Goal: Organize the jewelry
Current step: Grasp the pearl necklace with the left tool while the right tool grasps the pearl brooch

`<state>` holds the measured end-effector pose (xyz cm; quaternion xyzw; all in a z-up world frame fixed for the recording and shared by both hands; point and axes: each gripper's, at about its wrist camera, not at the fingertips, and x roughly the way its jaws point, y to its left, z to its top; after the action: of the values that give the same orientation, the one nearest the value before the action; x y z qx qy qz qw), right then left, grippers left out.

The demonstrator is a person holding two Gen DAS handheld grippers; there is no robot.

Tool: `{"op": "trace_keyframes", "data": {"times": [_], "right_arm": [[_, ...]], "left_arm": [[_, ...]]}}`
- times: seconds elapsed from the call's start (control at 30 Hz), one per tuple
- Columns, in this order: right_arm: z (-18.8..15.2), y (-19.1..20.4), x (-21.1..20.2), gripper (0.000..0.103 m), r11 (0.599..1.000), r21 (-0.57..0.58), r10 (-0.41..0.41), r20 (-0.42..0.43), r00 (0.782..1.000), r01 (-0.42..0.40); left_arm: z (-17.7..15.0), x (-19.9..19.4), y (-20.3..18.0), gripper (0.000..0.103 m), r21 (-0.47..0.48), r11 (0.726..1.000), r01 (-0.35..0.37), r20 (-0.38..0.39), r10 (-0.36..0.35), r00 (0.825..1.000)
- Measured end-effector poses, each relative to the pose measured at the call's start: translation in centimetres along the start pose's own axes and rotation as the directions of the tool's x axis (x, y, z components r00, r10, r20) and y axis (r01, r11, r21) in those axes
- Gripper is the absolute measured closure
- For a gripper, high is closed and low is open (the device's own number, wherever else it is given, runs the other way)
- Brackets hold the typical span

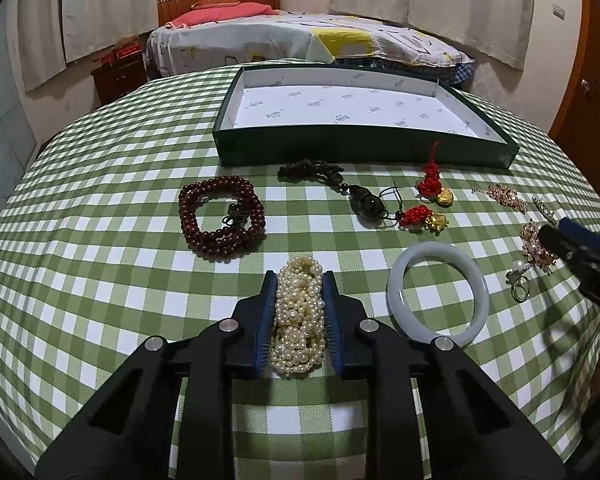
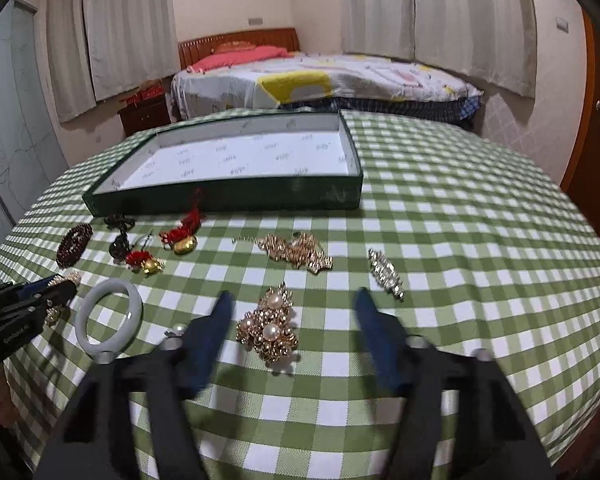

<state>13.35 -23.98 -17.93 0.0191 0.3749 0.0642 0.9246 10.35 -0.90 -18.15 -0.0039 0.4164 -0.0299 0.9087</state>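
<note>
My left gripper (image 1: 299, 276) is shut on a bunch of cream pearl necklace (image 1: 300, 316) resting on the checked tablecloth. My right gripper (image 2: 292, 300) is open and straddles a gold and pearl brooch (image 2: 269, 326). The dark green tray (image 1: 364, 156) with a white lining stands at the far side and also shows in the right wrist view (image 2: 228, 196). A pale jade bangle (image 1: 438, 292) lies right of the pearls. Dark red beads (image 1: 220, 214), a dark pendant (image 1: 364, 200) and red-knot gold charms (image 1: 430, 200) lie in front of the tray.
A gold chain piece (image 2: 296, 252) and a crystal brooch (image 2: 386, 274) lie beyond the right gripper. A pearl ring (image 1: 518, 280) lies right of the bangle. A bed (image 1: 300, 40) and curtains stand behind the table. The table edge curves close on the right.
</note>
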Motion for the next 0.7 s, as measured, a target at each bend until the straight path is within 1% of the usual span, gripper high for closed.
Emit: {"op": "trace_keyframes", "data": {"times": [0.2,0.33,0.4,0.47,0.5,0.7], "right_arm": [[-0.2,0.4,0.8,0.047,1.000,-0.019,0.006,-0.033,0.999,-0.007],[-0.4,0.6,1.1,0.054,0.999,-0.029,0.020,-0.047,0.999,-0.021],[-0.5,0.8,1.0,0.067,0.998,-0.037,0.045,-0.047,0.998,-0.047],[-0.5,1.1,0.8,0.072,0.997,-0.048,0.051,-0.047,0.998,-0.053],[-0.5,1.2,0.7,0.076,0.997,-0.053,0.053,-0.046,0.998,-0.055],[-0.6,0.9,0.3,0.076,0.997,-0.037,0.063,-0.041,0.997,-0.065]], "left_arm": [[0.0,-0.1,0.4,0.082,-0.016,1.000,-0.001,0.002,0.001,1.000],[0.1,-0.1,0.6,0.083,-0.027,1.000,-0.005,0.002,0.005,1.000],[0.1,-0.1,0.7,0.083,-0.035,0.999,-0.006,0.000,0.006,1.000],[0.1,-0.1,0.8,0.083,-0.038,0.999,-0.007,0.000,0.007,1.000],[0.1,-0.2,0.8,0.083,-0.039,0.999,-0.006,0.002,0.006,1.000],[0.2,-0.5,0.9,0.085,-0.047,0.999,-0.002,0.009,0.003,1.000]]}}
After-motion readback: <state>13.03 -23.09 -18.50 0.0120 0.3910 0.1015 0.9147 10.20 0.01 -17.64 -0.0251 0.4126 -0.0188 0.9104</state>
